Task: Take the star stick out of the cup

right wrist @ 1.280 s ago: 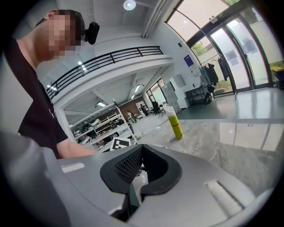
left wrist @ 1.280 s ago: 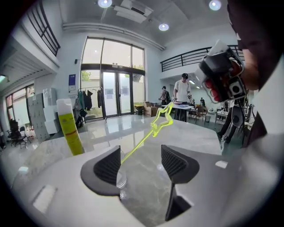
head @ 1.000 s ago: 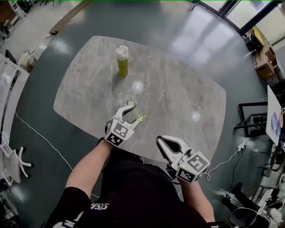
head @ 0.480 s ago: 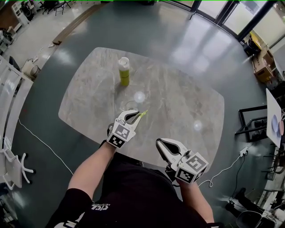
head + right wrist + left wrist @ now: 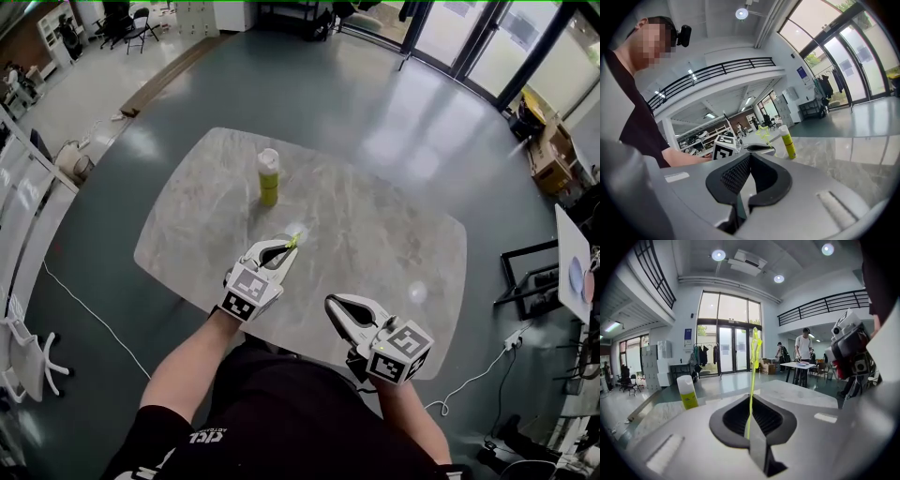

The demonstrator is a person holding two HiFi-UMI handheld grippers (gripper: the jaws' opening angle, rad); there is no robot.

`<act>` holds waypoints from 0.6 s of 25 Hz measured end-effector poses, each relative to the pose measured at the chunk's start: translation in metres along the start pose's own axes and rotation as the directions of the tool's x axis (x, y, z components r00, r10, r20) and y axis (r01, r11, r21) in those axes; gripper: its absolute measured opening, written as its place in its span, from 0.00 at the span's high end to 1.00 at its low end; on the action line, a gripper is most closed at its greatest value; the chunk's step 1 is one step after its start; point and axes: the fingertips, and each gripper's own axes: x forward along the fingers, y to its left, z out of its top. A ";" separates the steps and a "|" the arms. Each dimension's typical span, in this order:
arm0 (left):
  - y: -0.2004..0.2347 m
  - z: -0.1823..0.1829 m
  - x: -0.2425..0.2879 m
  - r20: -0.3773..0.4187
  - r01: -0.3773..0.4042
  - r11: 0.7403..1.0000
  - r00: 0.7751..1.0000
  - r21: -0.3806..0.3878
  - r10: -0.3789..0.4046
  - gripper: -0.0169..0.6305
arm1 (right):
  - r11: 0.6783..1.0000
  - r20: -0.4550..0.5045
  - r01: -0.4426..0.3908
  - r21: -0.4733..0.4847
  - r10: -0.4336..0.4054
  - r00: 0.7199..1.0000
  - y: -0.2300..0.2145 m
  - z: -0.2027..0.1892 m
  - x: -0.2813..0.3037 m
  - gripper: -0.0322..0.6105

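My left gripper (image 5: pixel 282 247) is lifted above the marble table (image 5: pixel 375 234), and its jaws have just been closing on the thin yellow-green star stick (image 5: pixel 292 242). In the left gripper view the stick (image 5: pixel 752 380) rises upright from between the pads, with its star at the top. I cannot make out the clear cup; the left gripper covers that spot. The right gripper (image 5: pixel 343 309) hangs shut and empty near the table's front edge. From the right gripper view the star (image 5: pixel 764 132) shows above the left gripper (image 5: pixel 759 148).
A yellow-green bottle with a white cap (image 5: pixel 269 178) stands upright at the far side of the table, and also shows as the bottle (image 5: pixel 687 392) at the left and the bottle (image 5: pixel 788 140) beyond the star. People, tables and racks stand far off in the hall.
The left jaws, open round the stick at the cup a second ago, have shut on it. The left gripper has risen with the stick. The right gripper has barely moved.
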 end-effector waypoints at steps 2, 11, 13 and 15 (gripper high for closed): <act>-0.004 0.019 -0.011 0.033 0.007 1.000 0.999 -0.003 -0.007 0.95 | 1.000 0.019 -0.007 -0.019 0.007 1.000 0.000 0.007 0.002 0.93; -0.013 0.067 -0.074 0.086 0.002 1.000 0.996 -0.010 -0.001 0.95 | 0.995 0.055 -0.076 -0.060 0.079 0.995 0.014 0.026 0.023 0.92; -0.009 0.071 -0.087 0.087 -0.017 1.000 0.996 -0.026 0.020 0.95 | 0.995 0.052 -0.086 -0.050 0.088 0.995 0.012 0.026 0.027 0.92; -0.005 0.073 -0.096 0.083 -0.041 0.998 0.996 -0.040 0.045 0.95 | 0.995 0.049 -0.098 -0.037 0.099 0.994 0.011 0.027 0.030 0.92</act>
